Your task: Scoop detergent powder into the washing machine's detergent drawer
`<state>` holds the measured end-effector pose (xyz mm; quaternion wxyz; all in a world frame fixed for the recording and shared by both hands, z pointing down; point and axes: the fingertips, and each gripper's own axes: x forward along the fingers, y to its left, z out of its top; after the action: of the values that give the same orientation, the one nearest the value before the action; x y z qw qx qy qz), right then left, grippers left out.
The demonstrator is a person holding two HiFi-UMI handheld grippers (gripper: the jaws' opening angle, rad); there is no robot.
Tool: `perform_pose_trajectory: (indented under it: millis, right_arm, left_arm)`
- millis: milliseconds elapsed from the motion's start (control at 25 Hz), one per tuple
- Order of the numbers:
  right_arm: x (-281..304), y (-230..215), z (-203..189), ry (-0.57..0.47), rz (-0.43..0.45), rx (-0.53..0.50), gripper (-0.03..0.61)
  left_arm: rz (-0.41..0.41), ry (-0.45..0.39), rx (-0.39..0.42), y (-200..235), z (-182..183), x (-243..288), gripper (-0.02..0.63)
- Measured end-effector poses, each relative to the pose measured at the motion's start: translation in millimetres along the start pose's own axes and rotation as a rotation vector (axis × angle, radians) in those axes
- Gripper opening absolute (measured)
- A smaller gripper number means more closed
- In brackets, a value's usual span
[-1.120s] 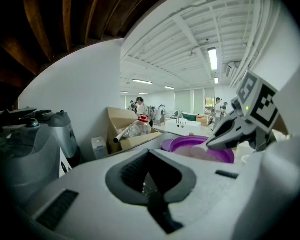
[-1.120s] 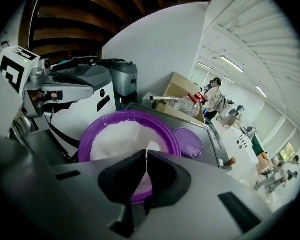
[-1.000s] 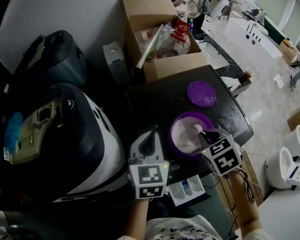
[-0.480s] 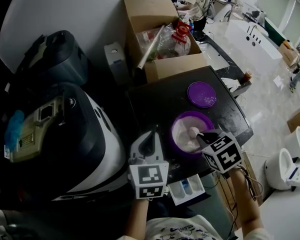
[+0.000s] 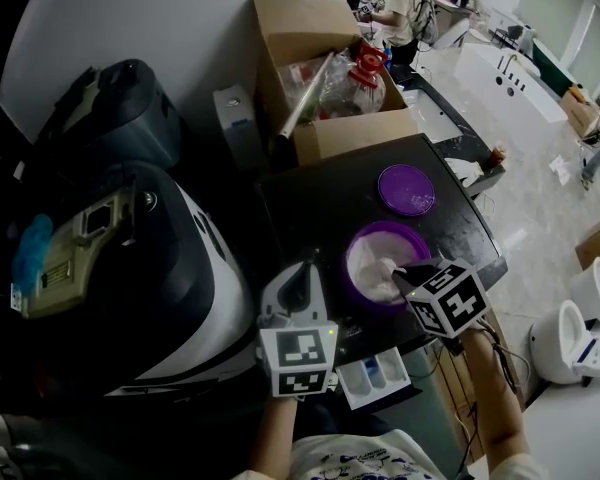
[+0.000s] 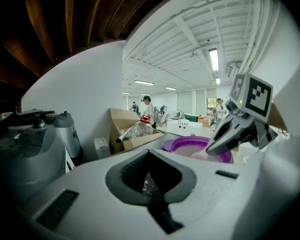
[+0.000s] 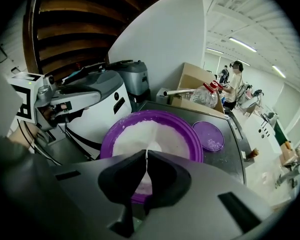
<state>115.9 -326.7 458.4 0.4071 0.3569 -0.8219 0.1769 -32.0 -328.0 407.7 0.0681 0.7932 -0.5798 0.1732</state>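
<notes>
Purple tub (image 7: 105,144) beneath down-tilted right gripper (image 5: 410,271), jaws pinching white scoop (image 7: 145,157).

Dark tabletop (image 5: 310,193), purple tub (image 5: 348,268) w/ powder (image 5: 375,263), purple lid (image 5: 406,189) nearby

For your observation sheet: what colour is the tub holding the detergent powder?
Purple; the tub shows best in the right gripper view.

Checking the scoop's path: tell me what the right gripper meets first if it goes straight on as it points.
Most likely the detergent powder in the purple bowl, directly ahead of the right gripper, which is shut on the scoop; depth is hard to judge.
</notes>
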Motion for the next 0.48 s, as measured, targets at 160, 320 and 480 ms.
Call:
perform_pose_trajectory:
  millis: [160,320,480]
  right_arm:
    - [-1.2,0.4,0.9,-0.018,0.022,0.036,0.02]
    - [-3.5,-0.9,3.0,-0.049,0.058,0.109,0.02]
    - [-7.5,-1.5,4.0,-0.084,0.108,0.201,0.02]
  left_arm:
    - [0.004,-0.001,-0.001,0.7,0.1,-1.4,0.002]
    - [0.008,-0.005,-0.003,1.9,2.5,-3.9,0.002]
    - [0.015,-0.008,-0.004,2.6,3.7,-7.0,0.002]
